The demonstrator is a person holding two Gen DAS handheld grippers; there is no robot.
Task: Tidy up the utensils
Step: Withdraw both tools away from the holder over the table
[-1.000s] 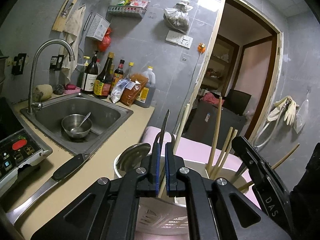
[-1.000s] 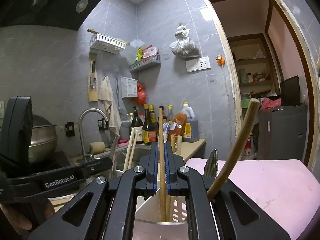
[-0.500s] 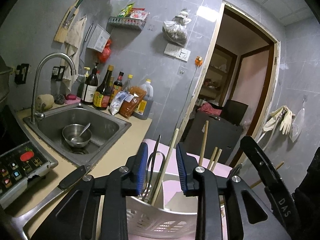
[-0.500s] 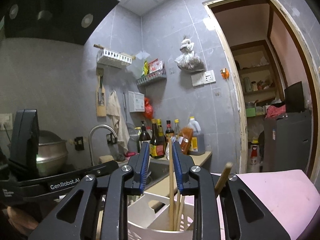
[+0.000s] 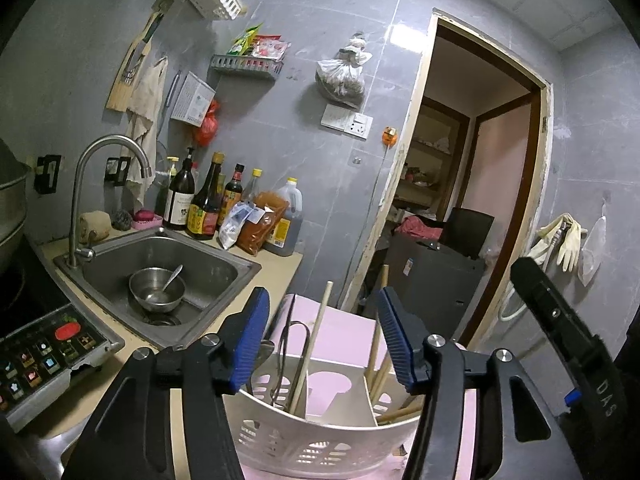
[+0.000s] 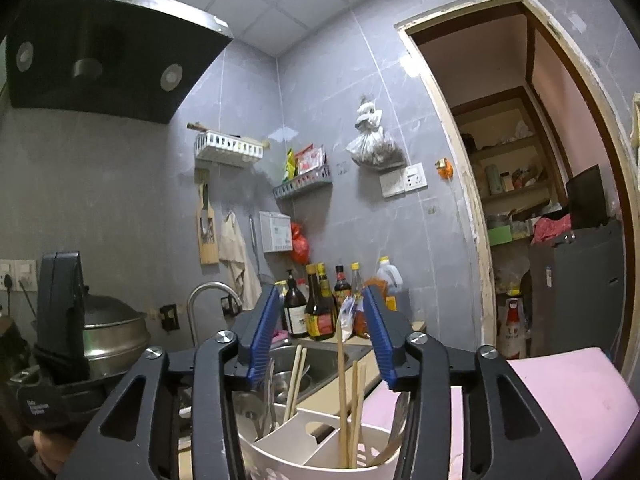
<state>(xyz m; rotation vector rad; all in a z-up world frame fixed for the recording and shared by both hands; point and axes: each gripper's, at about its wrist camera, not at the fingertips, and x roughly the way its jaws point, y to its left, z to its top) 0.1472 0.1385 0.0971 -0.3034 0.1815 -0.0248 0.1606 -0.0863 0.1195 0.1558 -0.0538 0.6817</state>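
Two grippers sit over the same white utensil caddy (image 5: 320,436), and both have just been opening. On my left gripper (image 5: 323,338) the blue pads stand well apart with nothing pressed between them; a pale wooden chopstick (image 5: 310,352) and a thin dark wire-handled utensil (image 5: 286,354) rise free in the gap, standing in the caddy's left compartment. More chopsticks (image 5: 378,354) lean in the compartment to the right of the divider.

My right gripper (image 6: 322,334) is likewise spread, its pads clear of everything. A tall chopstick (image 6: 342,396) stands upright between them without touching either, with two shorter ones just beside it in the same compartment of the caddy (image 6: 320,456). Another pair of chopsticks (image 6: 295,378) and some metal spoon handles (image 6: 269,404) sit in the section to the left.

The caddy rests beside a pink pad (image 6: 568,396) at the end of the counter. Further out in the left view lie the steel sink (image 5: 224,256) with a bowl (image 5: 157,292) and spoon in it, the curved tap (image 5: 108,148), and a row of sauce bottles (image 5: 204,204) against the grey tiled wall.
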